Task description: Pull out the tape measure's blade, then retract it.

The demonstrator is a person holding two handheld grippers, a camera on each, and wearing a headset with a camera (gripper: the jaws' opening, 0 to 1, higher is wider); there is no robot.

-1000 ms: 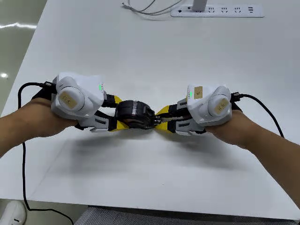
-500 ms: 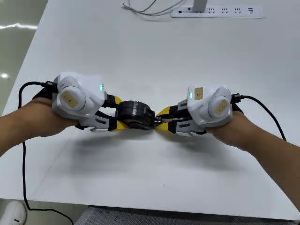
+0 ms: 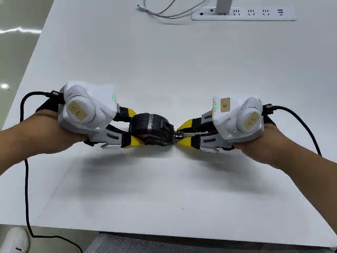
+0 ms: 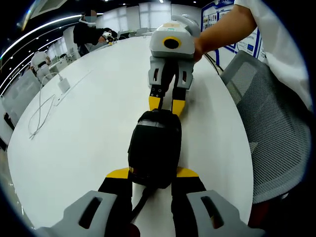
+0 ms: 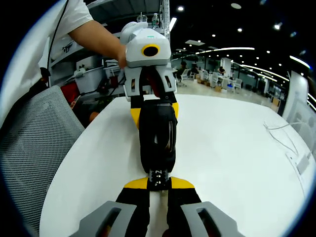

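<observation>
**Near centre of the table (image 3: 174,68)**

The tape measure (image 3: 151,129) sits on it, straight before me. My left gripper (image 3: 134,127) clasps it from the left, and my right gripper (image 3: 183,135) pinches its blade tip (image 5: 158,177) from the right. A power strip (image 3: 245,11) lies far behind them.

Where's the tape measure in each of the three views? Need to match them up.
Head view: tape measure at centre, between left gripper and right gripper.
Left gripper view: tape measure low centre, gripped in that view's own jaws.
Right gripper view: tape measure at centre, its blade end in the jaws at the bottom.
Shared landmark: white cable on the table.
</observation>
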